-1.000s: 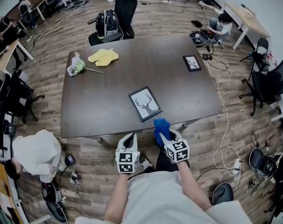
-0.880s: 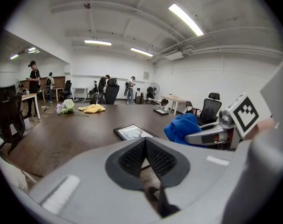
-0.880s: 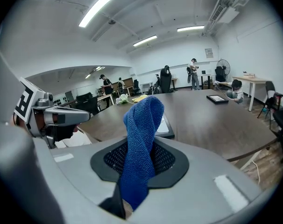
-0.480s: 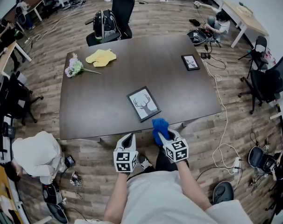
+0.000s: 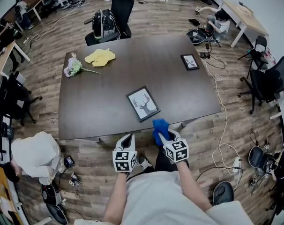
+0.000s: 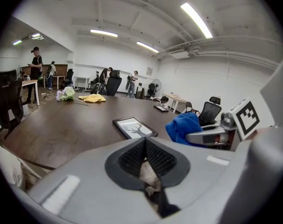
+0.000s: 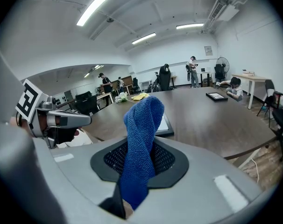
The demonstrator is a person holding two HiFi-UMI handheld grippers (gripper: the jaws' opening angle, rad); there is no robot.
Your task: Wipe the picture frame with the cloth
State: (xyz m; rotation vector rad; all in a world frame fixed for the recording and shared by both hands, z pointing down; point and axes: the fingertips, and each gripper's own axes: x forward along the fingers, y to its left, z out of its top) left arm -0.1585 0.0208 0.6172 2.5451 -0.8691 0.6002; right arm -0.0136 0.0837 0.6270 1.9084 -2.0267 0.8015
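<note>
Blue cloth (image 5: 160, 127) near flat deer frame (image 5: 143, 103)

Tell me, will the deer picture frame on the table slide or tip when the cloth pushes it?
The picture frame lies flat on the table, so it probably cannot tip. That surface looks smooth, so the frame may slide under a sideways wipe with the cloth unless steadied. It looks thin and rigid, likely light.
</note>
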